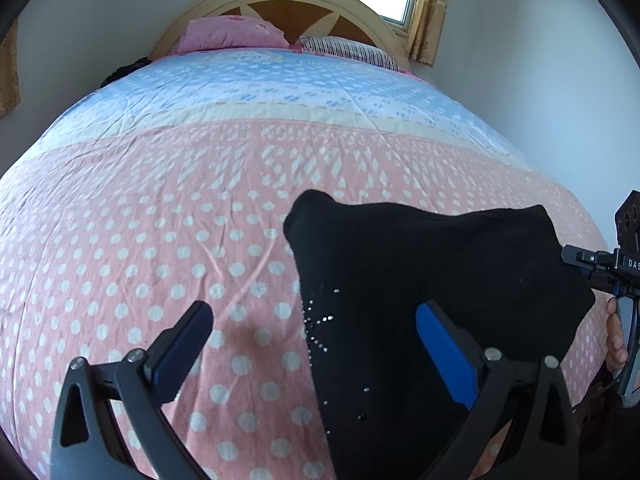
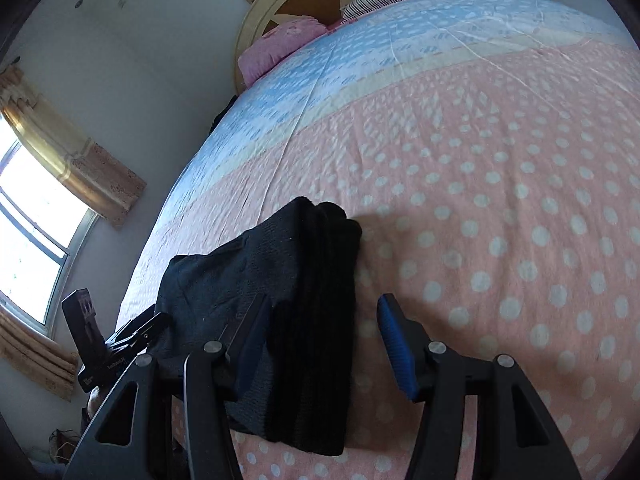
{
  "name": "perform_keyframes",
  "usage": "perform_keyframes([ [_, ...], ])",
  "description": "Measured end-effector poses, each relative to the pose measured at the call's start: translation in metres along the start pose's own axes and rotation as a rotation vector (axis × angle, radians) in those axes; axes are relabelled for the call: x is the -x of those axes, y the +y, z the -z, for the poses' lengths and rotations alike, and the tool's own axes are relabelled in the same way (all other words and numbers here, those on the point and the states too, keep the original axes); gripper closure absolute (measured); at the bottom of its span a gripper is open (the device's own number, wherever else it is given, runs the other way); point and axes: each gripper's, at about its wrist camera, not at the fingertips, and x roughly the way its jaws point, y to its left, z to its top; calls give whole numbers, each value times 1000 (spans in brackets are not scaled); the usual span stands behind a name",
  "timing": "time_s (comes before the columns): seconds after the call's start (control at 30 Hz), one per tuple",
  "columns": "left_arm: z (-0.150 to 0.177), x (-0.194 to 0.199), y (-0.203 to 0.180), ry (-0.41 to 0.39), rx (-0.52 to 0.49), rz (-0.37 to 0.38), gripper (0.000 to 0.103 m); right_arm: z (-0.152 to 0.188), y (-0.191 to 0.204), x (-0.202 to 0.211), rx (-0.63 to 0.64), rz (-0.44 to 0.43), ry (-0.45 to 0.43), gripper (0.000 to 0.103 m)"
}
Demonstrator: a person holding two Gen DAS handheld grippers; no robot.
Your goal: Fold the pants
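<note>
So the black pants [image 1: 420,280] are seen folded into a compact bundle on the pink polka-dot bedspread [image 1: 140,248], near the foot end of the bed; in the right wrist view the same bundle [image 2: 288,292] shows stacked layers along its right edge; a scatter of tiny rhinestones can be made out on the fabric in the left wrist view

The left gripper [image 1: 314,348] is held above the bundle's left edge with its jaws spread wide, nothing clamped between them; one blue-padded finger is over the bare bedspread, the other over the black cloth; whether that finger touches the cloth can't be told

The right gripper [image 2: 320,344] is likewise spread wide and holding nothing, one finger over the pants, the other over the dotted cover just beside them

A pink pillow [image 1: 232,34] and a striped pillow [image 1: 348,50] are propped against the rounded headboard [image 1: 280,4]; yellow curtains [image 1: 428,12] hang by the window behind
</note>
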Motion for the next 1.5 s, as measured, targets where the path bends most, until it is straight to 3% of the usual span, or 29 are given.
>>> perform_keyframes([
  [0.4,-2,-14,0,60,-9,26,0,3,-1,10,1,45,-17,46],
  [0.63,-5,-18,-6,68,-45,34,2,9,9,-4,25,-26,3,47],
  [0.8,-6,-20,-7,71,-49,55,5,8,-6,-10,-38,-84,2,64],
  [0.93,-5,-16,-11,61,-72,103,28,10,-5,-7,-43,-120,-1,74],
  [0.97,-4,-16,-12,59,-78,116,36,11,-1,-6,-28,-109,-8,75],
  [1.1,-5,-15,-11,55,-64,149,45,12,9,-3,6,-83,-29,76],
  [1.2,-4,-11,-11,41,-69,153,59,13,15,-2,23,-66,-35,76],
  [1.27,-4,-7,-12,26,-65,148,73,12,21,2,47,-53,-41,77],
  [1.5,-5,16,-11,-32,-47,137,81,-1,62,15,174,-27,-62,77],
])
